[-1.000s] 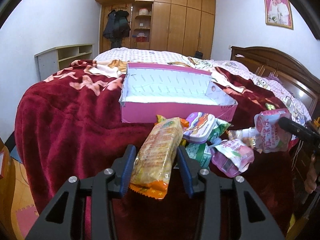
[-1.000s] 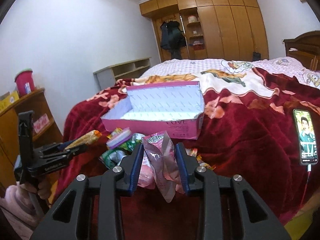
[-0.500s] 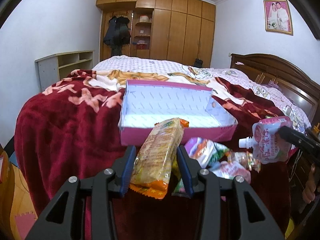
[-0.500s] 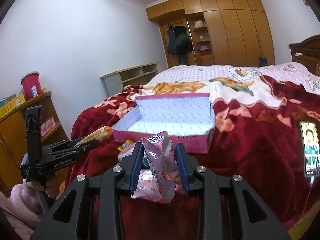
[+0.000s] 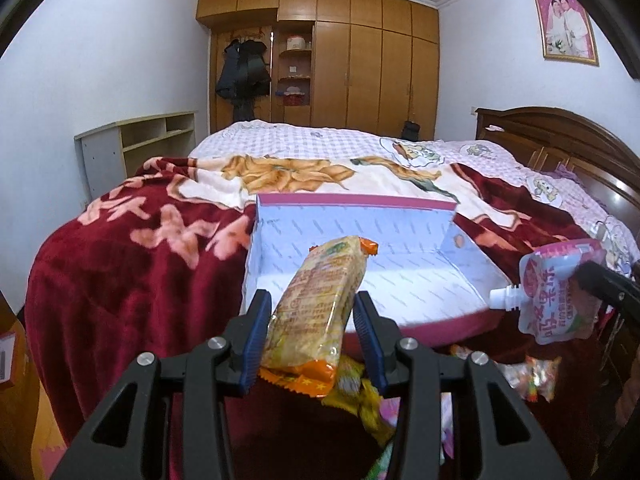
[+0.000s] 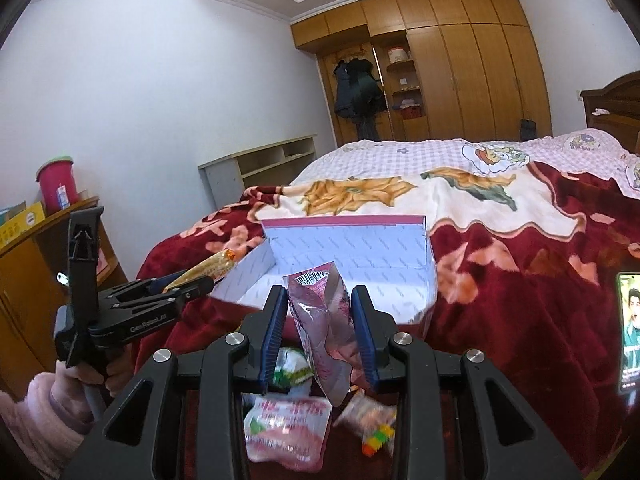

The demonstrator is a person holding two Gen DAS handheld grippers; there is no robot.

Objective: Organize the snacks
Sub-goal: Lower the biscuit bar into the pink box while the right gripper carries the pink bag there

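Presently the left gripper [image 5: 312, 322] is clamped on a long yellow biscuit packet [image 5: 320, 300], held with its far end over the near wall of the open pink box [image 5: 400, 320]; the right gripper [image 6: 320, 330] is clamped on a pink spouted pouch [image 6: 326, 320], held just before the same box [image 6: 348, 248]; the box is set on a red blanket [image 5: 132, 280]; further snack packets [image 6: 288, 432] are left lying on the blanket below the grippers; a phone [image 6: 630, 328] is seen at the right edge.

yellow-orange cracker pack [image 5: 320, 300]: lifted over box | pink spout pouch [image 5: 556, 292]: held aloft | pink box [image 5: 400, 264]: open, on blanket
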